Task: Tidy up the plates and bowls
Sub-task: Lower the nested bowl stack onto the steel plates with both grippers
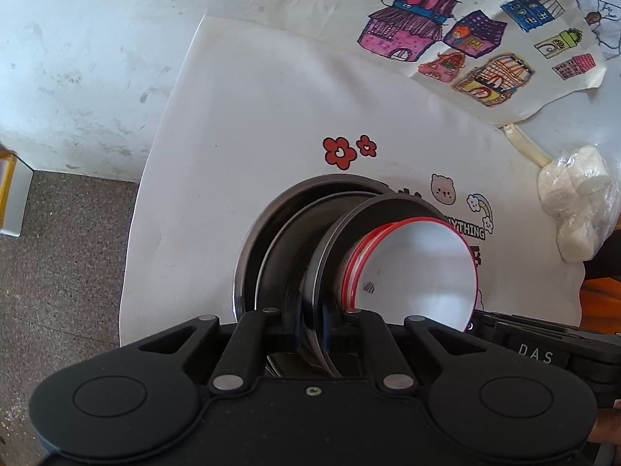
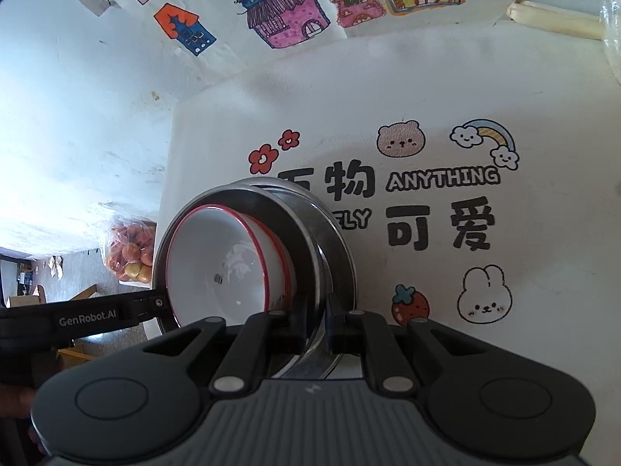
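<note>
Several nested steel plates [image 1: 271,240] hang tilted above the white printed mat [image 1: 252,116]. The top one carries white bowls with red rims [image 1: 419,272]. My left gripper [image 1: 310,330] is shut on the top plate's near rim. From the other side, my right gripper [image 2: 314,326] is shut on the steel plates' [image 2: 333,248] rim, with the white bowls [image 2: 225,268] to its left. Each gripper shows in the other's view: the right gripper [image 1: 471,326] beside the bowls, the left gripper [image 2: 159,303] at the plate's edge.
A sheet of coloured house drawings [image 1: 446,39] lies beyond the mat. At the right sits a plastic bag of white lumps [image 1: 574,202]. The table edge and speckled floor [image 1: 58,272] are to the left. A bag of oranges [image 2: 130,256] rests below the table.
</note>
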### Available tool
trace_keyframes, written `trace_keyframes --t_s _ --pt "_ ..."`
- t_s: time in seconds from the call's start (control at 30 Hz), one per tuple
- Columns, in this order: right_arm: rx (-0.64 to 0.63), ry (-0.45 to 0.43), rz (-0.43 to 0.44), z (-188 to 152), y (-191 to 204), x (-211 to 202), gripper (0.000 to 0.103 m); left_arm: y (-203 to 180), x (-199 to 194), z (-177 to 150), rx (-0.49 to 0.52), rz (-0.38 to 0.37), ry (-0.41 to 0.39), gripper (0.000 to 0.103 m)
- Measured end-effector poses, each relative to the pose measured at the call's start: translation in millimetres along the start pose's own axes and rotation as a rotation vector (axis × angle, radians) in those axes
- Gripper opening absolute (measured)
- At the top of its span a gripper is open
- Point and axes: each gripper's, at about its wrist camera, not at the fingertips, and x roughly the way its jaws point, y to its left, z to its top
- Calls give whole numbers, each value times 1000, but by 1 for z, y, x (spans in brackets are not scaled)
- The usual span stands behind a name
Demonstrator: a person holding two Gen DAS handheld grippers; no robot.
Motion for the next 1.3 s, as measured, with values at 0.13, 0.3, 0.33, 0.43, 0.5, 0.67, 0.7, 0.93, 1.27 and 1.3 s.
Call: trace_keyframes --t_s 0.13,0.3,0.33,0.43,0.5,0.67,0.7,0.93,1.27,1.3 --pt "3 10 5 2 0 5 10 2 1 2 2 8 4 8" --pt "5 23 12 4 1 13 10 8 4 3 -6 21 3 8" --pt "6 26 14 4 2 15 10 9 5 4 -10 20 2 8" --pt "3 23 24 5 3 16 10 12 5 5 -20 17 -7 8" --pt "-1 24 31 7 4 17 10 13 4 6 -20 25 -11 8" --pt "-12 30 43 9 10 24 11 17 -1 9 -25 42 -30 7" --pt "-11 31 47 9 11 25 11 18 -2 10 -28 44 -34 7" --pt "-8 36 61 9 12 28 11 17 -3 11 -23 53 -35 7" --pt "-12 32 57 8 8 25 11 12 0 8 -14 69 -37 8" --pt "-12 31 55 8 8 24 11 12 0 8 -15 70 -38 8"
